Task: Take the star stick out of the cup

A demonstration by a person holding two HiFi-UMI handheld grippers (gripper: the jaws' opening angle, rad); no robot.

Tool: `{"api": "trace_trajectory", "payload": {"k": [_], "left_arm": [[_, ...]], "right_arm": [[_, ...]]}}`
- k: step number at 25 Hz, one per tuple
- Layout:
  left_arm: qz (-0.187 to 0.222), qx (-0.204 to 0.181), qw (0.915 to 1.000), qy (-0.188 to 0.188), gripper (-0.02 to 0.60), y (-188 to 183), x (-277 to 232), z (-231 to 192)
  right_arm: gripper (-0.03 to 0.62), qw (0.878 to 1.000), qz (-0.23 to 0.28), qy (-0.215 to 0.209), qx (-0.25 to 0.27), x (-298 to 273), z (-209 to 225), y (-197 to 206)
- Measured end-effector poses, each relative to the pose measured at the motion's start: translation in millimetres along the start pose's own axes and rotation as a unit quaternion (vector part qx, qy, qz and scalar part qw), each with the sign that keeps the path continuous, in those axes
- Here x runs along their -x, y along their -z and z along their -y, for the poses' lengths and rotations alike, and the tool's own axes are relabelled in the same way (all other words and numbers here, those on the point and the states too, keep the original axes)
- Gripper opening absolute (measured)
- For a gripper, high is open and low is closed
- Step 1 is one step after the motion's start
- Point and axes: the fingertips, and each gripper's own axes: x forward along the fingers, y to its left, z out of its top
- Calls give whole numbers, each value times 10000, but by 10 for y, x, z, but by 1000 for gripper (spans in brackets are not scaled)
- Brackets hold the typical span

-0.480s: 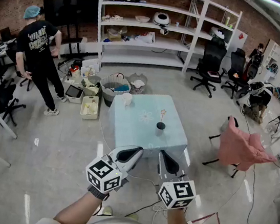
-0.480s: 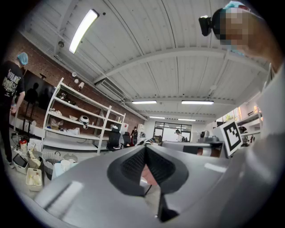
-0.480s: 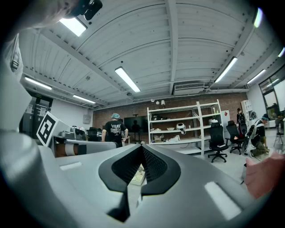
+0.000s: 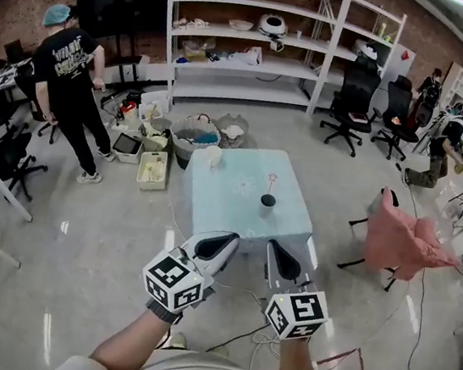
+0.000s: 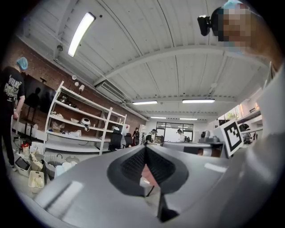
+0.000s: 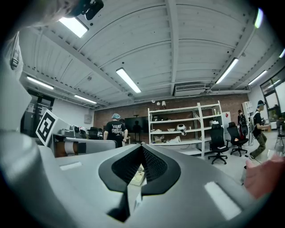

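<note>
Workshop floor, open plan, with white shelving (image 4: 260, 39) at 12 o'clock and a bystander in a black shirt (image 4: 68, 80) at 10 o'clock, well away from the work. A pink-draped chair (image 4: 401, 240) stands at 3 o'clock.

Work surface (image 4: 228, 209): small square, pale blue cover, standing in the middle of the floor at 12 o'clock from the operator and well apart from both tools.

Left tongs (image 4: 228, 238) and right tongs (image 4: 275, 247): held low in front of the body, side by side, tips aimed toward 12 o'clock at the near edge of the surface. Both forearms are extended and roughly parallel. Each gripper view shows its jaws pressed together at the tip with nothing between them; both tools are closed and empty.

Cup (image 4: 267, 202): dark, upright, at about 3 o'clock from the surface centre, clear of the edges.

Star stick (image 4: 272, 180): standing in the cup, its star end rising toward 12 o'clock above the rim. Untouched.

Assessment: the task is at the approach step; no extraction has begun. The next move calls for closing the gap to the surface, opening one set of jaws, and lining them up on the thin shaft above the rim. Risk noted: the cup looks light and may tip or drag unless the other tool steadies it.
</note>
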Motion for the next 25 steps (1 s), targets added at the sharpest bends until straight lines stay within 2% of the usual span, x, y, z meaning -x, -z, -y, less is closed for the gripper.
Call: {"api": "trace_trajectory", "payload": {"k": [11,15,25], "left_arm": [[-35,-64,9999,-85,6,182,-41,236],[-17,-195,9997,-177,6,120,-70,164],[-125,-116,9993,-328,6,43,-251,76]], "right_arm": [[11,9996,132,-158,-208,312,166,131],[11,9993,258,-137,-248,291,259,92],[11,9985,251,-23,-488,244,558,1]]}}
